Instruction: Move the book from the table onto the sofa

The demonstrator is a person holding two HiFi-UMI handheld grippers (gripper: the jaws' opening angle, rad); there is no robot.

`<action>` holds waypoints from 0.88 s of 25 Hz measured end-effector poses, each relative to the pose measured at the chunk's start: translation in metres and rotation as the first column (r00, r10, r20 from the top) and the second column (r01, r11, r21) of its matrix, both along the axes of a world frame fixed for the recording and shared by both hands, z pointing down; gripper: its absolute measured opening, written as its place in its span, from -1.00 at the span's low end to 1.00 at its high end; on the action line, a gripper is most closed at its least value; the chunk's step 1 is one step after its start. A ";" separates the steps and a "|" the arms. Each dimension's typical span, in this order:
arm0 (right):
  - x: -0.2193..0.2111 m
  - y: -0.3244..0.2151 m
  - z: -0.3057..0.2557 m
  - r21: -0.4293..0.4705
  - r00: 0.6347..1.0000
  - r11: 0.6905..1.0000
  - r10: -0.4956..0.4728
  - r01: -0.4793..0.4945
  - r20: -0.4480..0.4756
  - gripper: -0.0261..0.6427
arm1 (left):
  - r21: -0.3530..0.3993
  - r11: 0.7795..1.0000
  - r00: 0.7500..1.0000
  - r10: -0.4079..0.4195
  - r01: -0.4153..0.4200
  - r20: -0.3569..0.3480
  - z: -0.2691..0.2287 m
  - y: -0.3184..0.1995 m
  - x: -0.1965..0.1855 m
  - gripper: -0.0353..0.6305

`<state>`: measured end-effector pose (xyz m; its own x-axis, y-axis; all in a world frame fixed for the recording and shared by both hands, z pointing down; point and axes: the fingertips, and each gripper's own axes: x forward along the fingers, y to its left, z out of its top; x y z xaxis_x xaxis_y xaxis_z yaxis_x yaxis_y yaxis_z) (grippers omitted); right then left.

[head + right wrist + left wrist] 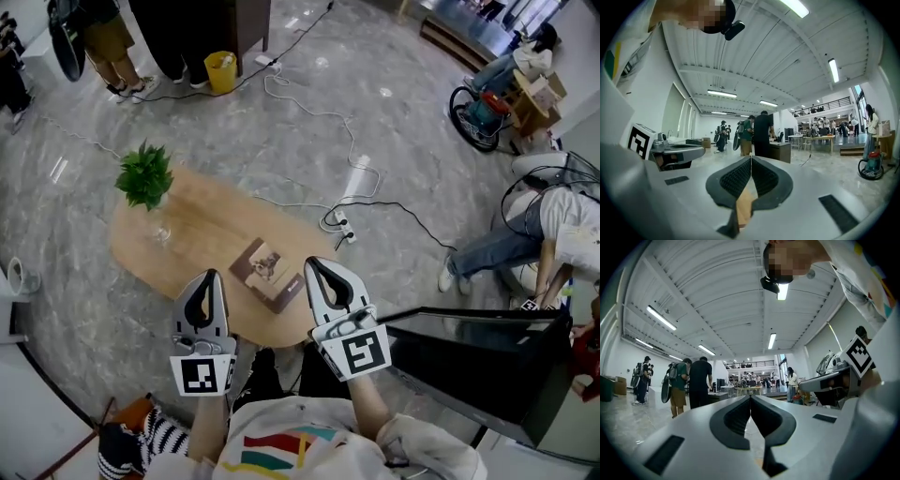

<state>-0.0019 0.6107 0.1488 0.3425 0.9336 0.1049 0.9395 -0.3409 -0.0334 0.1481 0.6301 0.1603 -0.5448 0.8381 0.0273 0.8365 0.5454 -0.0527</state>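
Observation:
A brown book (269,272) lies flat on the oval wooden table (197,220), near its front edge. My left gripper (204,278) hovers at the table's near rim, left of the book, jaws shut with nothing between them. My right gripper (313,265) is just right of the book's corner, also shut and empty. In the left gripper view the left gripper (750,397) points level across the hall, tips touching. In the right gripper view the right gripper (751,158) does the same, with a strip of table wood showing below the tips. No sofa is in view.
A potted green plant (145,176) in a glass stands on the table's far left. A black box-like unit (487,352) sits to my right. Cables and a power strip (342,227) trail over the marble floor. People stand at the far left; a person (553,225) crouches at right.

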 end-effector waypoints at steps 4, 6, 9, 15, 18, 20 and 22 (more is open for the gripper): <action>-0.022 0.034 0.040 0.047 1.000 0.999 -0.017 0.018 -0.021 -0.88 | 0.038 0.999 0.999 -0.031 0.030 0.023 0.020 0.024 -0.024 -0.87; -0.031 0.046 0.053 0.067 0.999 0.997 -0.030 0.031 -0.016 -0.88 | 0.053 0.997 0.998 -0.057 0.055 0.019 0.029 0.031 -0.033 -0.87; -0.046 0.049 0.080 0.118 0.999 0.992 -0.038 0.038 -0.002 -0.88 | 0.088 0.993 0.997 -0.075 0.075 -0.004 0.057 0.035 -0.043 -0.87; -0.052 0.057 0.166 0.234 0.995 0.969 -0.095 0.084 0.034 -0.88 | 0.142 0.987 0.997 -0.069 0.072 -0.024 0.135 0.046 -0.061 -0.87; -0.036 0.051 0.223 0.282 0.988 0.950 -0.151 0.135 0.035 -0.88 | 0.199 0.977 0.997 -0.073 0.074 -0.014 0.190 0.042 -0.065 -0.87; -0.021 0.047 0.268 0.343 0.980 0.924 -0.196 0.172 0.037 -0.88 | 0.238 0.967 0.996 -0.089 0.088 -0.008 0.232 0.043 -0.063 -0.87; -0.006 0.044 0.315 0.402 0.972 0.894 -0.230 0.196 0.036 -0.88 | 0.267 0.958 0.994 -0.105 0.104 -0.009 0.270 0.044 -0.060 -0.87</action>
